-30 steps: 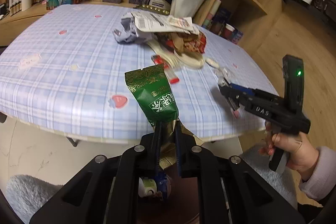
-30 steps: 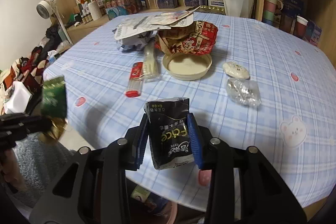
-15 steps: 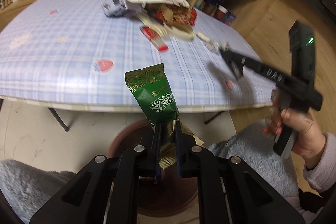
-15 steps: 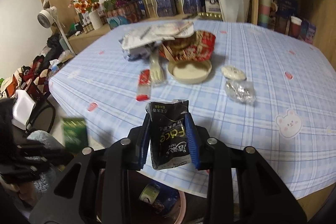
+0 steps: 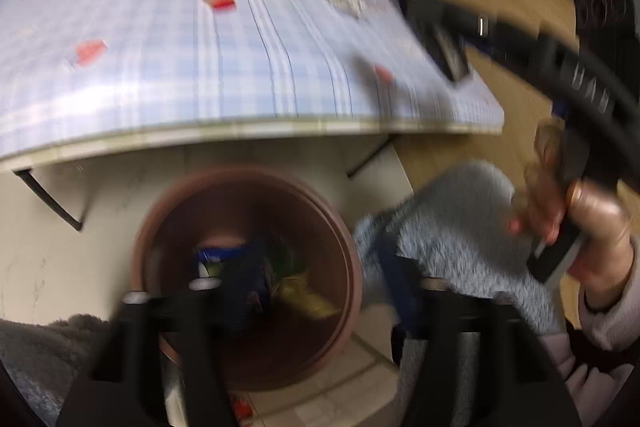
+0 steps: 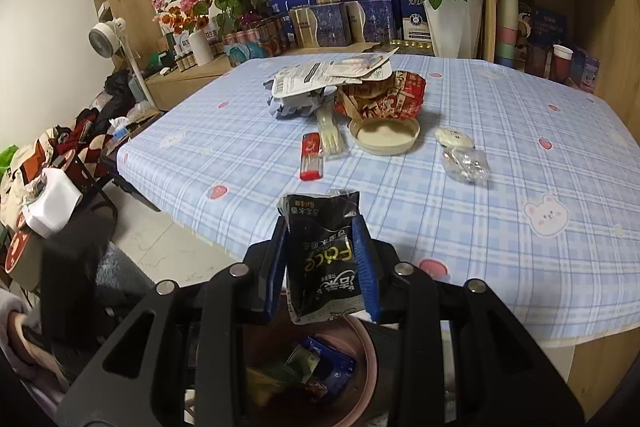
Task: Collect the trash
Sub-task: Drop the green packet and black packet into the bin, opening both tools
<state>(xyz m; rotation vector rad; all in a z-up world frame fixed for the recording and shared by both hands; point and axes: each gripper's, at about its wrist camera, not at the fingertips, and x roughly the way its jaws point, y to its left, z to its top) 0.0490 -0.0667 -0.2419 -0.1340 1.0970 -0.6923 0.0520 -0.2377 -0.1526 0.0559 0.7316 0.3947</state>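
Observation:
My left gripper is open and empty above the brown trash bin on the floor; this view is blurred. A green packet lies inside the bin among other wrappers. My right gripper is shut on a black snack packet and holds it over the near table edge, above the bin. On the blue checked table lie a red wrapper, a cream lid, a clear crumpled wrapper and a pile of paper and red packaging.
A small white packet and a plastic fork also lie on the table. A vase of red roses, boxes and pink flowers stand behind it. Wooden shelves rise at the right. Clutter and a fan fill the left floor.
My left gripper has opened and tilted down over the bin; the green packet has left it and now lies in the bin. My right gripper still holds the black packet and has moved back.

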